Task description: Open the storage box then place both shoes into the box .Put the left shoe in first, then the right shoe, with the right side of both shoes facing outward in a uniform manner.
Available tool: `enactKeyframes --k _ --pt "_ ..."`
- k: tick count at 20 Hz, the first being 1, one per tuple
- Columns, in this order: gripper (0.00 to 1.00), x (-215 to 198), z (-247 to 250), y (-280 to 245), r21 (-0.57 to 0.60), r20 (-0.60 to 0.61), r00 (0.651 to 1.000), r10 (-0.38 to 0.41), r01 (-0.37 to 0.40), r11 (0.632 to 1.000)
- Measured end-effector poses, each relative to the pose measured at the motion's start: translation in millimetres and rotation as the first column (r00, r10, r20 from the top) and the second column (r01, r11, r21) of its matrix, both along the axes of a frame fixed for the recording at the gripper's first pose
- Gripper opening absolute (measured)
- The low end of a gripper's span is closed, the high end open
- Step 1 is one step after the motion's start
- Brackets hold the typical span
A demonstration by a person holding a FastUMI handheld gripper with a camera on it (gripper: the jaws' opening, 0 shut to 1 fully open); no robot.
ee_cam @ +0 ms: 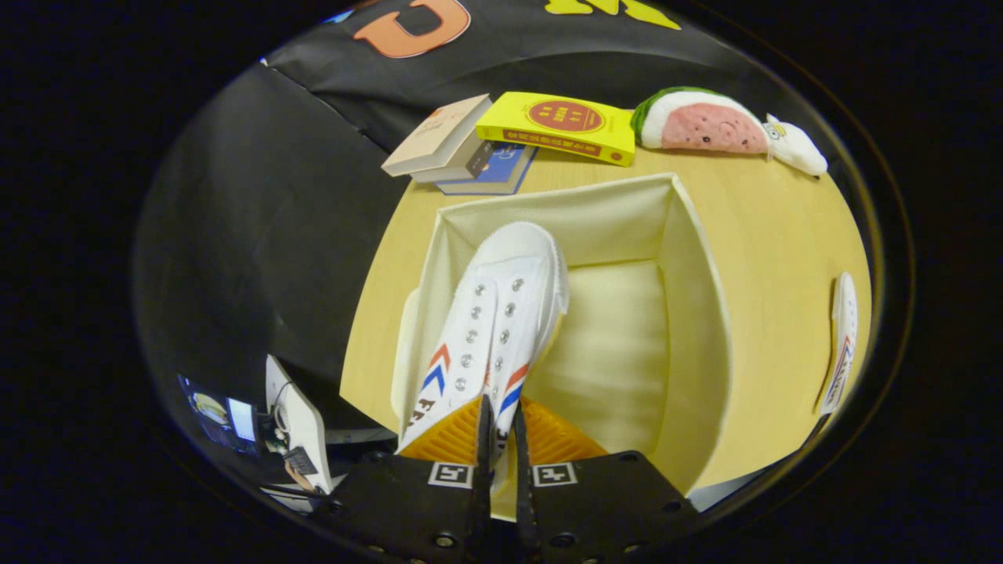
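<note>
Shoe: hanging toe-first inside the box, left side, looks like shoe one going in
Gripper: fingers pinched tight on its heel end
Box: already open, right half free
Second shoe: on the table far right, yet to go

Canvas shoe with metal eyelets; matt cloth storage box; smooth wood-look table.

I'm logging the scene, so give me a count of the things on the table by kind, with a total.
Shoes: 2
Books: 3
Plush toy: 1
Box: 1
Total: 7
The gripper is shut on one shoe.
</note>
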State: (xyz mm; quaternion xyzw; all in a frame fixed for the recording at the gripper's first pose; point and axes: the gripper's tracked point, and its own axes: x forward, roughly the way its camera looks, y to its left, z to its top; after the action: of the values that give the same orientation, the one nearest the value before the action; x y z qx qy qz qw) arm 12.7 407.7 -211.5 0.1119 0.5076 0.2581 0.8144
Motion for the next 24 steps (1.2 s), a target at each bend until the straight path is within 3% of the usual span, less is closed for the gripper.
enactKeyframes --k 5,8,14,18,24 --pt "0.8 8 20 4 0.059 0.06 0.998 0.001 -0.004 0.998" --pt "0.92 11 33 -17 0.05 0.126 0.992 -0.025 0.019 0.999" --pt "0.95 12 66 -89 0.048 0.271 0.958 -0.099 0.089 0.995" --pt "0.96 13 84 -162 0.045 0.366 0.915 -0.169 0.163 0.986" --pt "0.96 10 76 -282 0.072 0.383 0.875 -0.296 0.291 0.954"
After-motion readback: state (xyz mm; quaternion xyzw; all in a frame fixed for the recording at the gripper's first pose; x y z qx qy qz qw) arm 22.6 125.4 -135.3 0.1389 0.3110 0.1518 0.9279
